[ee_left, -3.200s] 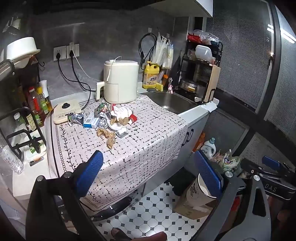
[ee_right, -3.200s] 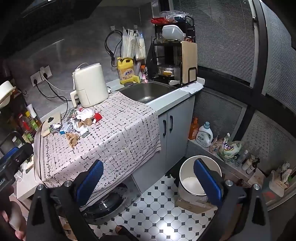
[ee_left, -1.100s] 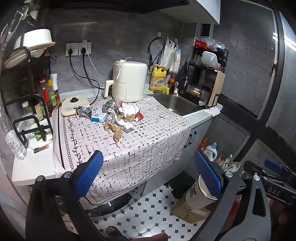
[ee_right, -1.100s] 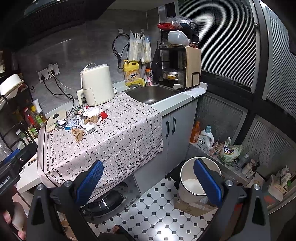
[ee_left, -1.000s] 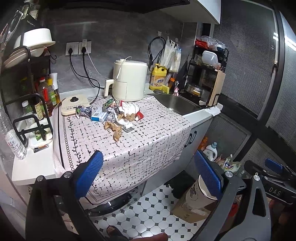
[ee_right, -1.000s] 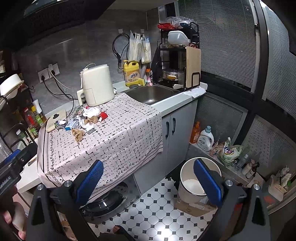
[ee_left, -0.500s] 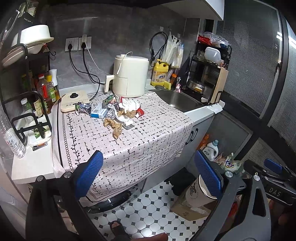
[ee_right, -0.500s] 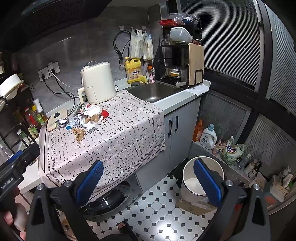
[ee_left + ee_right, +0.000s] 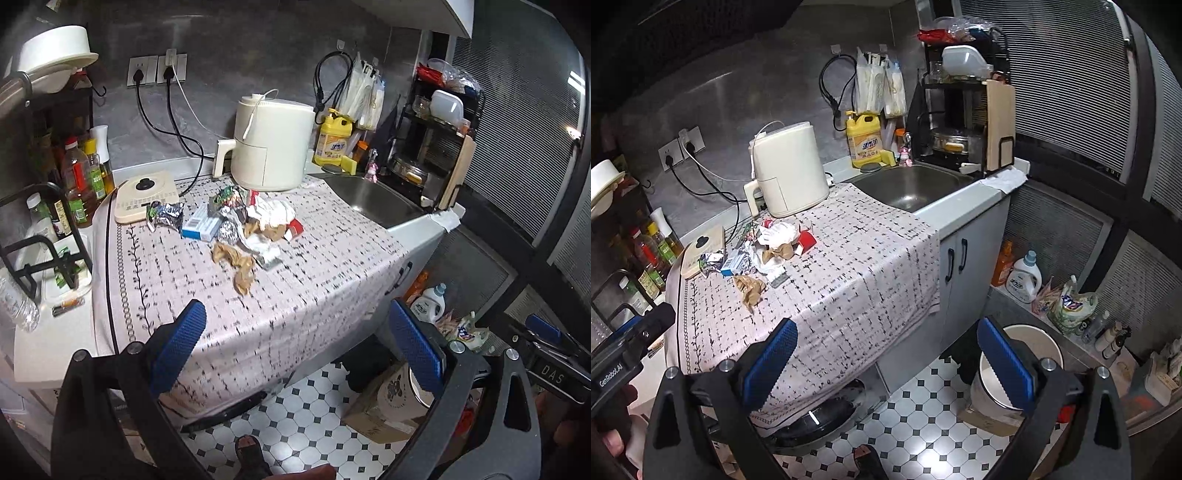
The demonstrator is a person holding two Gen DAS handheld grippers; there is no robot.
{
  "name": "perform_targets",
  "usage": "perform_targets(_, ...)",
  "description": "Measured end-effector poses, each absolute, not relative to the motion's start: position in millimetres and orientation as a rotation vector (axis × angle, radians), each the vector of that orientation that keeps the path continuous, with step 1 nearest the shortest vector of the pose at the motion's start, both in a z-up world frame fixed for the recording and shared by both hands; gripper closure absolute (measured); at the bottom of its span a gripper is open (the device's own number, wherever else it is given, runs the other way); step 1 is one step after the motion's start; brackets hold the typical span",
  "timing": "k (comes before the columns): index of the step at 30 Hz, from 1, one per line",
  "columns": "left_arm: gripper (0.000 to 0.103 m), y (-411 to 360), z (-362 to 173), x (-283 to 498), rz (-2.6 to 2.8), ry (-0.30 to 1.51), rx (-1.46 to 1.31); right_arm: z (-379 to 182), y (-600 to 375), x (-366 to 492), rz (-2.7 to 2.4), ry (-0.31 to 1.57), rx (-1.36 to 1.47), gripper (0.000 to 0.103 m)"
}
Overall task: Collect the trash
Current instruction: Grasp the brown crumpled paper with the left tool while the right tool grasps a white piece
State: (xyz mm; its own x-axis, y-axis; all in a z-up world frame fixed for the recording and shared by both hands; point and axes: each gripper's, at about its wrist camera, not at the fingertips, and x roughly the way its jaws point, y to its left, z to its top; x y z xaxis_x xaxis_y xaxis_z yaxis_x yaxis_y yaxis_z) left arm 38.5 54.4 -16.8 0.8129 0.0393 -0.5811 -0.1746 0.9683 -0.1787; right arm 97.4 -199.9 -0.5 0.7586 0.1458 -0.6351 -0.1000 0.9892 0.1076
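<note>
Both sets of fingers, left gripper (image 9: pixel 295 347) and right gripper (image 9: pixel 886 356), gape wide and empty. Your trash pile (image 9: pixel 245 230) sits mid-table (image 9: pixel 314 288) beside the air fryer (image 9: pixel 271 142). Loose wrappers could scatter or slip if you pinch carelessly.

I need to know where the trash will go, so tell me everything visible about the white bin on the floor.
The white round bin stands upright on the black-and-white tiled floor, right of the grey cabinet. It has no lid, looks plastic, and the visible inside seems empty. A flattened brown cardboard piece lies at its base. The right gripper's blue pad hides part of it.
</note>
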Motion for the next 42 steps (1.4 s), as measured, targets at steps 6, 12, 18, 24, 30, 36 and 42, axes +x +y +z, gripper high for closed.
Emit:
perform_targets(6, 0.006, 93.1, -28.0, 77.9, 0.127, 0.626, -0.266, -7.1, -158.6, 145.7, 0.209, 0.702, 0.020, 0.007)
perform_targets(12, 0.012, 131.5, -48.0, 115.0, 0.110, 0.657, -0.331, -19.6, -119.6, 184.7, 0.269, 0.746, 0.021, 0.007)
perform_targets(18, 0.020, 164.3, -75.9, 154.4, 0.088, 0.713, -0.394, -33.0, -87.7, 214.5, 0.309, 0.796, 0.019, 0.007)
perform_targets(24, 0.024, 189.0, -105.0, 195.7, 0.066, 0.766, -0.418, -47.9, -65.6, 241.2, 0.307, 0.836, 0.012, 0.008)
perform_targets(30, 0.031, 204.4, -141.5, 237.4, 0.037, 0.837, -0.424, -59.1, -52.3, 256.4, 0.271, 0.868, 0.003, 0.008)
perform_targets(36, 0.057, 215.2, -177.7, 260.7, -0.006, 0.912, -0.496, -66.8, -34.5, 275.0, 0.264, 0.894, -0.051, 0.007)
perform_targets(42, 0.085, 231.4, -173.9, 250.6, -0.011, 0.870, -0.552, -93.8, 4.7, 293.7, 0.335, 0.931, -0.158, 0.008)
